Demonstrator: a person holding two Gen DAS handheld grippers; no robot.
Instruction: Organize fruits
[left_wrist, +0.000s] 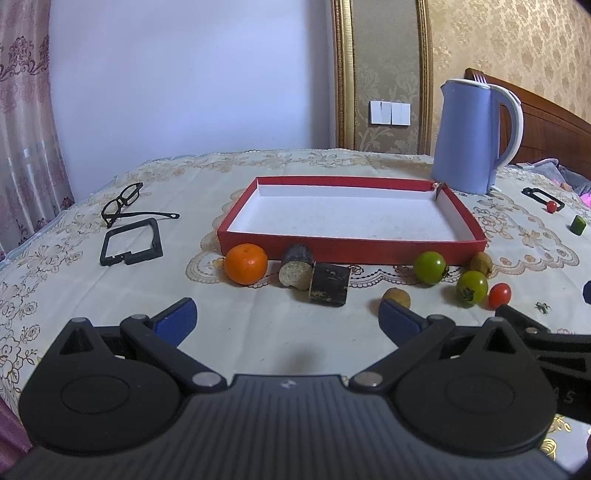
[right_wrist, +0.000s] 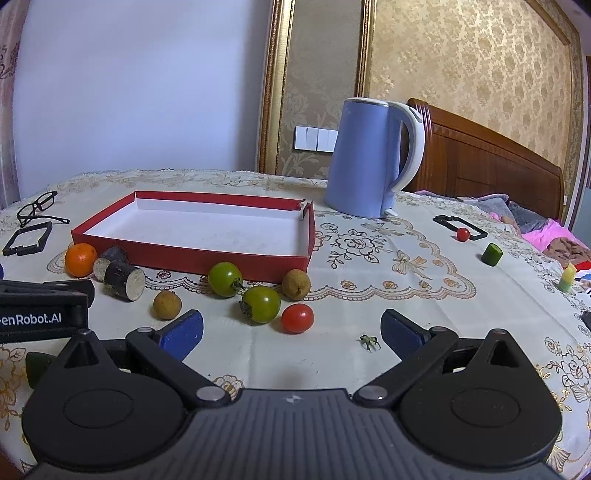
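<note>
A red tray (left_wrist: 347, 251) (right_wrist: 207, 260) with a white floor lies on the tablecloth. In front of it lie an orange (left_wrist: 246, 263) (right_wrist: 80, 259), two dark sugarcane pieces (left_wrist: 330, 284) (right_wrist: 123, 280), two green tomatoes (left_wrist: 429, 267) (right_wrist: 260, 304), a red cherry tomato (left_wrist: 500, 294) (right_wrist: 297, 318) and two brown longans (left_wrist: 396, 297) (right_wrist: 167, 304). My left gripper (left_wrist: 288, 317) is open and empty, short of the sugarcane. My right gripper (right_wrist: 291, 330) is open and empty, just short of the red tomato.
A blue kettle (left_wrist: 469, 136) (right_wrist: 364, 158) stands behind the tray's right corner. Glasses (left_wrist: 123, 203) and a black frame (left_wrist: 131, 242) lie at the left. Another black frame (right_wrist: 460, 225), a small red tomato (right_wrist: 462, 233) and green pieces (right_wrist: 492, 254) lie at the right.
</note>
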